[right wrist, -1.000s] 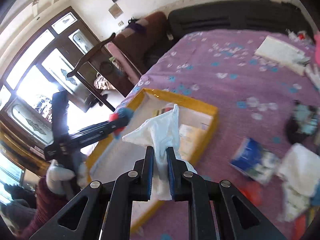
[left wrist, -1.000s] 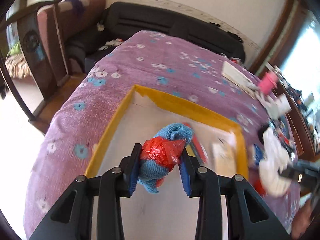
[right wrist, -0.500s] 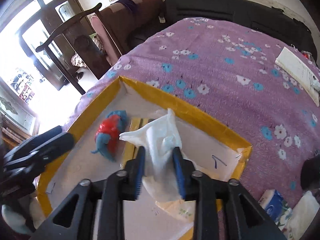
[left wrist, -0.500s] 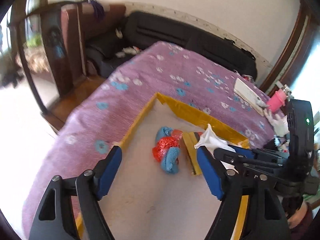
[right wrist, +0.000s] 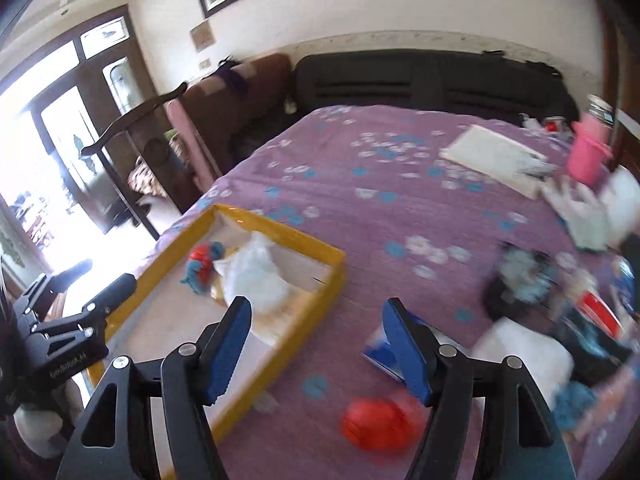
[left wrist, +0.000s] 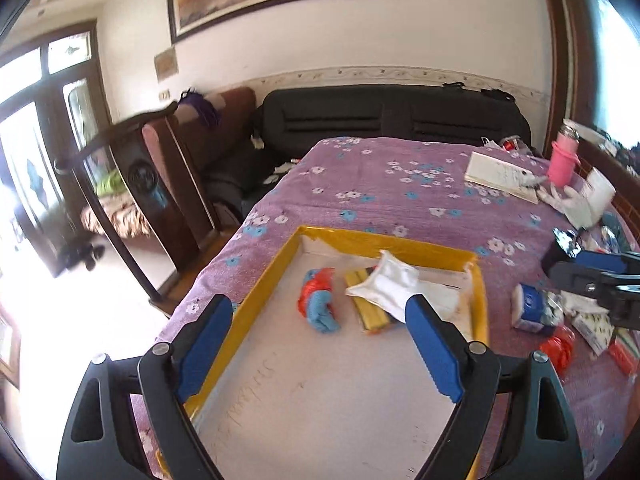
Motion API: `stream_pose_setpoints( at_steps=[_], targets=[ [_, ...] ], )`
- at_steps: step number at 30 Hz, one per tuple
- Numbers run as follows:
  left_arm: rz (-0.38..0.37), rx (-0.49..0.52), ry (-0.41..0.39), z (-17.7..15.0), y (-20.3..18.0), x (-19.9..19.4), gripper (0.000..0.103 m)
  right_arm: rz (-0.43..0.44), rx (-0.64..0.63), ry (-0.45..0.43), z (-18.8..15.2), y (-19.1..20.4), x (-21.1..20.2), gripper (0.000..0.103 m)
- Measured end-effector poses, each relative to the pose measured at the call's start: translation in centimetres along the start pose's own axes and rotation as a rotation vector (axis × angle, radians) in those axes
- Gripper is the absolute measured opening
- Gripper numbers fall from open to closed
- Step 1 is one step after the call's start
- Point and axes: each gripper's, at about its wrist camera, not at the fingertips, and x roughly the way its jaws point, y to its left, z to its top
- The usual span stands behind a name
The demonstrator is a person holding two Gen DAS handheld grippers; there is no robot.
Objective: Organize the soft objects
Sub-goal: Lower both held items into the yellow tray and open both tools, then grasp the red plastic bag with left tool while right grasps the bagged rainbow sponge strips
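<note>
On the purple bedspread (left wrist: 400,200) sits a yellow tray (left wrist: 256,304), over which the left gripper (left wrist: 320,328) gapes wide and empty, the right gripper (right wrist: 316,340) likewise wide beside it, white cloth (left wrist: 394,280) and blue-red bundle (left wrist: 318,304) lying inside.

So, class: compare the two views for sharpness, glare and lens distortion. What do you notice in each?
Left wrist view: mostly sharp; the blue cloth in the tray is crisp, the doorway is blown out white, and the fisheye bends the walls. Right wrist view: motion blur smears the red bag and the clutter at right; the doorway glares here too.
</note>
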Motion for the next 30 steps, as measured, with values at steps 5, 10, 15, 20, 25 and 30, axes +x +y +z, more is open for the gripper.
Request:
stream_pose_setpoints(
  at_steps=[5,10,15,20,25,30],
  targets=[
    [-0.006,0.058,-0.02,-0.3,-3.1,-2.2,0.092,-0.054,0.072,-0.035,-2.6,-4.5,-3.7,0.077],
    [-0.022,0.102,-0.023,-0.7,-5.8,-3.7,0.092,-0.089,0.151,-0.053,-4.8,-8.7,-6.3,0.077],
    [-0.04,0.145,-0.01,-1.0,-8.1,-4.1,0.093,-0.115,0.218,-0.065,-6.7,-11.9,-7.7,0.077],
    [-0.092,0.149,0.032,-1.5,-9.6,-3.6,0.093,-0.144,0.255,-0.065,-8.5,-14.5,-8.0,0.078],
    [-0.225,0.158,0.097,-2.3,-11.8,-2.2,0.093,-0.126,0.3,-0.04,-9.9,-16.1,-7.0,0.078],
    [-0.298,0.259,0.159,-3.2,-16.6,0.8,0.093,-0.115,0.327,-0.03,-10.7,-17.2,-6.6,0.077]
  ],
)
